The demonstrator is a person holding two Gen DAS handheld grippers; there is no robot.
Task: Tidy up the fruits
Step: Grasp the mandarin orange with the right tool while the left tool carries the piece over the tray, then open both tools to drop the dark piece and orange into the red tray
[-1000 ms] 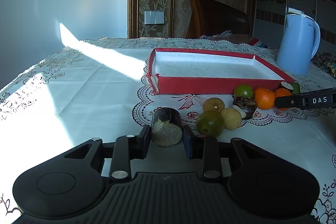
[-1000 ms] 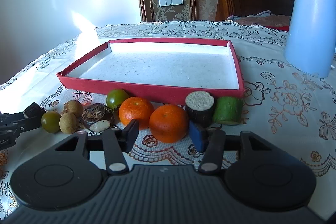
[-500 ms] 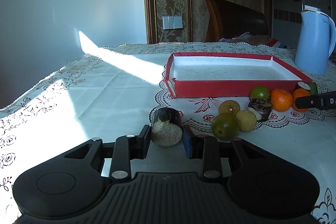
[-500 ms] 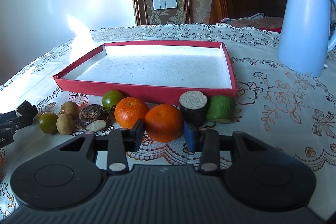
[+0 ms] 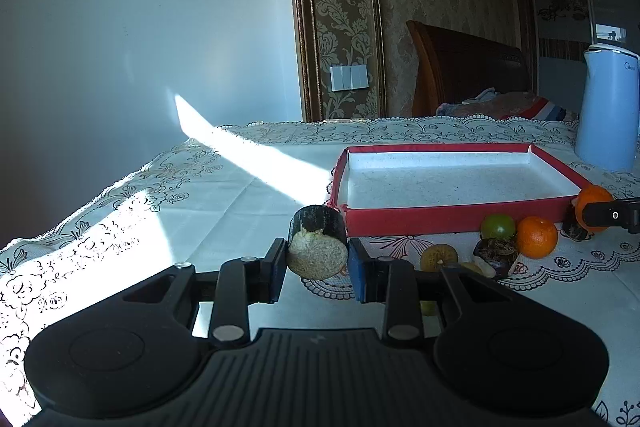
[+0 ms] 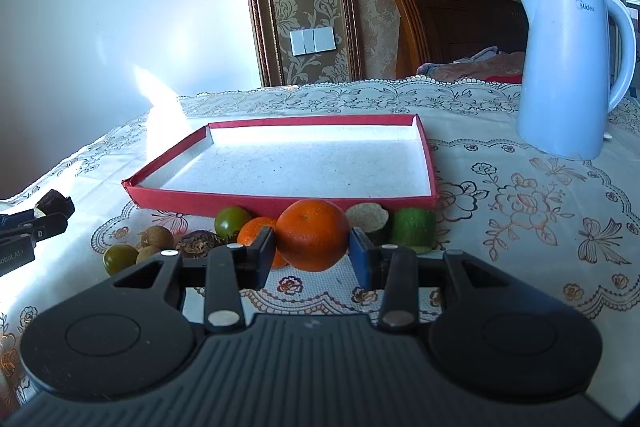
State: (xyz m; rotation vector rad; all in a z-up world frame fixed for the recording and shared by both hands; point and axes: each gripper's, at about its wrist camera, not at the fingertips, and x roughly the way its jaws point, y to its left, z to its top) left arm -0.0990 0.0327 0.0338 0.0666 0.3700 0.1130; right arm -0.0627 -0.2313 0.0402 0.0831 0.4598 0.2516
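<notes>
My left gripper is shut on a dark-skinned cut sugarcane piece and holds it above the cloth, left of the red tray. My right gripper is shut on an orange and holds it in front of the tray. On the cloth lie another orange, a green fruit, a dark chestnut-like fruit, brown longans, a second sugarcane piece and a green cut piece. The left gripper with its piece shows at the right wrist view's left edge.
A light blue kettle stands at the back right on the floral tablecloth. A wooden chair back stands behind the table. The table's left edge drops away near the sunlit strip.
My left gripper has lifted the sugarcane piece and swung toward the tray. My right gripper has closed on the orange and raised it off the cloth.
</notes>
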